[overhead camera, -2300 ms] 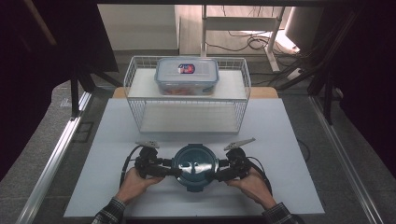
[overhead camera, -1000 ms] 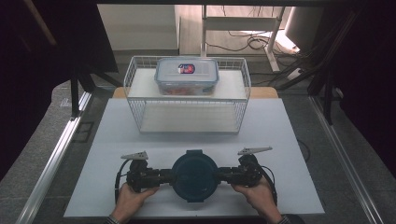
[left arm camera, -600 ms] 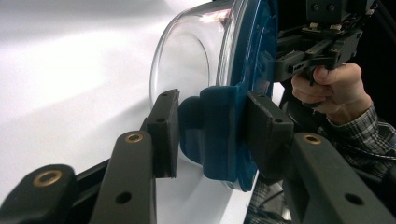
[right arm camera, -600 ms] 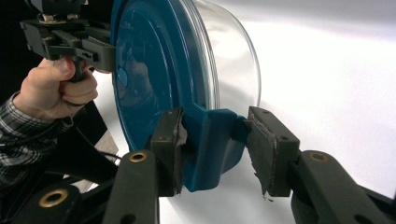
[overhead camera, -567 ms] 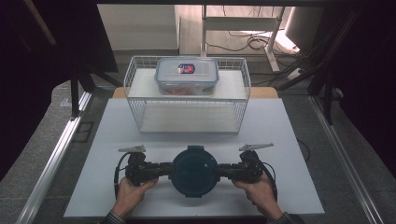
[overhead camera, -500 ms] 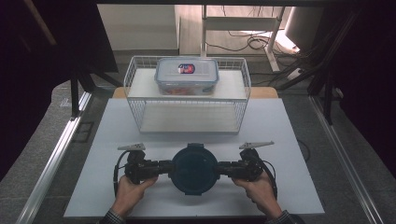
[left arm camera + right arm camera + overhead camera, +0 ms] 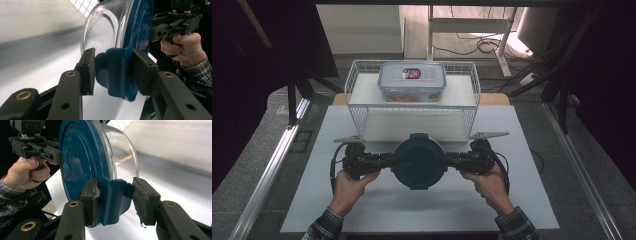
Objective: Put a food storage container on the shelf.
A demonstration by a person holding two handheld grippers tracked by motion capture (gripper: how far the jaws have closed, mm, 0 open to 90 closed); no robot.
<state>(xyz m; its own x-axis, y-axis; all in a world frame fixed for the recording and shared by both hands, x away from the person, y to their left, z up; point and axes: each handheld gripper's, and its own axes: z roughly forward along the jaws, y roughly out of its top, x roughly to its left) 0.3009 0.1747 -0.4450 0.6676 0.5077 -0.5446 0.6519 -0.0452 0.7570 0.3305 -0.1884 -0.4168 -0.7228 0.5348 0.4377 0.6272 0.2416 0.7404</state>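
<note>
A round container with a dark blue lid [image 7: 419, 161] is held over the white bench [image 7: 532, 200], just in front of the wire basket [image 7: 362, 107]. The left claw [image 7: 388, 161] grips it on one side and the right claw [image 7: 450, 160] on the opposite side, both pointing inward toward each other at the same level. A hand [image 7: 348, 186] in a checked sleeve holds the left claw, and another hand [image 7: 488, 185] holds the right one; both come in from the bench's near edge. Inside the basket, toward its far side, sits a clear rectangular box [image 7: 412, 81] with a blue-rimmed lid and a red label on top.
</note>
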